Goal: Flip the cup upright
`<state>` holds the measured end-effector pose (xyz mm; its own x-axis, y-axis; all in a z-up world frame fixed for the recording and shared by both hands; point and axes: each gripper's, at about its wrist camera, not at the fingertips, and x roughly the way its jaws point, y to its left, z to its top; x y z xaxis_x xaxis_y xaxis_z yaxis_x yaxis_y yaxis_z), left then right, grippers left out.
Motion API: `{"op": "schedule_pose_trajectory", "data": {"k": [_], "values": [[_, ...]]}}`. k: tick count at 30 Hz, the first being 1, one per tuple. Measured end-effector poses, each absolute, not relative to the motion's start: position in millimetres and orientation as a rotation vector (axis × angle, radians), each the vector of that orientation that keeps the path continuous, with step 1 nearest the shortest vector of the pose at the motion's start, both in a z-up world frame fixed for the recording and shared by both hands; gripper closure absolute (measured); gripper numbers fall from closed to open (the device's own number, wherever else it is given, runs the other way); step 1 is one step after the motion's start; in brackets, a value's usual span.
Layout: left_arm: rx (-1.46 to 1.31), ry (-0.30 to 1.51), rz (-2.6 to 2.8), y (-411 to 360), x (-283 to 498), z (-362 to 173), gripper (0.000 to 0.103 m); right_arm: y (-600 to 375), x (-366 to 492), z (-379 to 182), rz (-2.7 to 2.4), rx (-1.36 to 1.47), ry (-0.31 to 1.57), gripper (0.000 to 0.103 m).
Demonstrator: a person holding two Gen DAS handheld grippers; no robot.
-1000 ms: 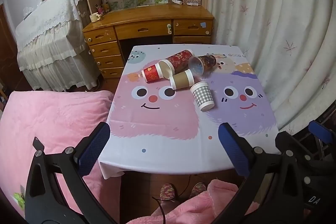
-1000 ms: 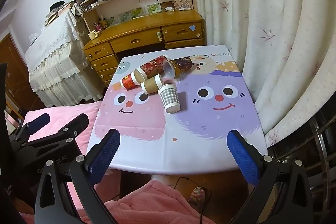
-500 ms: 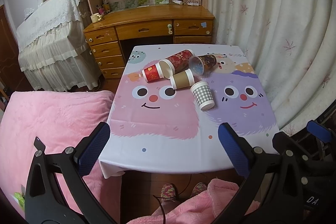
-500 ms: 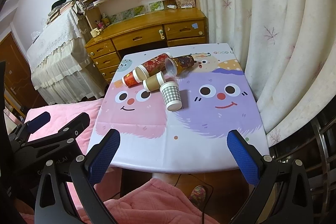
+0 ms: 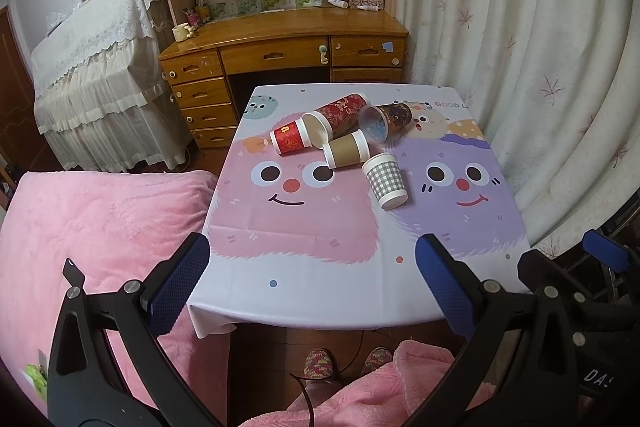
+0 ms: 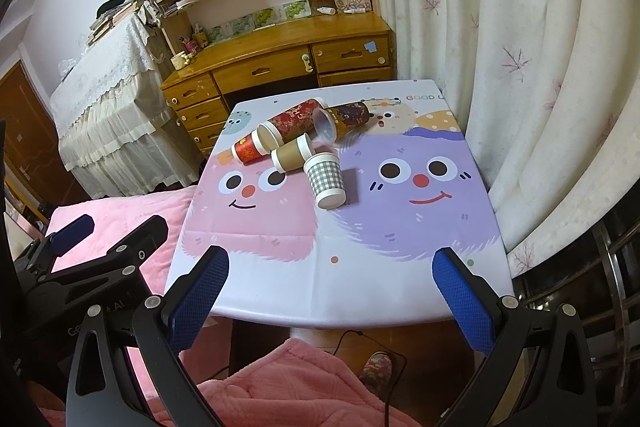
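Note:
Several paper cups lie on their sides in a cluster at the far middle of the small table (image 5: 320, 291): a grey checked cup (image 5: 386, 181) (image 6: 326, 181), a brown cup (image 5: 346, 149) (image 6: 292, 157), a small red cup (image 5: 290, 139) (image 6: 248, 151), a tall red patterned cup (image 5: 340, 115) (image 6: 294, 121) and a clear-rimmed dark cup (image 5: 384, 119) (image 6: 344, 117). My left gripper (image 5: 312, 287) is open and empty, held back above the table's near edge. My right gripper (image 6: 328, 299) is open and empty, also above the near edge.
The table wears a cartoon-face cloth. A pink bed (image 5: 100, 219) lies to its left, a white curtain (image 5: 540, 67) to its right. A wooden desk (image 5: 288, 47) with bookshelves stands behind. A cloth-covered piece of furniture (image 5: 92, 59) stands at the back left.
Both grippers have drifted slightly; the right wrist view has come a little closer to the table. The cups have not moved.

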<state>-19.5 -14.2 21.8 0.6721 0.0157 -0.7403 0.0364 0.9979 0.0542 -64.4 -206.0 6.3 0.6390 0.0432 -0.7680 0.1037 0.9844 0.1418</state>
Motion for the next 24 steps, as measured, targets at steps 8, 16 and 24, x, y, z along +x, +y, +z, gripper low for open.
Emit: {"op": "schedule_pose_trajectory", "data": {"k": [8,16,24], "values": [[0.047,0.863,-0.03,-6.0,-14.2,11.6,0.001,-207.8,-64.2,3.5,-0.043,0.172,0.889,0.0],[0.033,0.891,-0.042,0.0,-8.3,5.9,0.001,-204.6,-61.1,5.1,-0.057,0.161,0.901,0.0],[0.029,0.9,-0.052,3.6,-5.4,0.7,0.001,-202.0,-58.6,7.8,-0.071,0.139,0.899,0.0]]}}
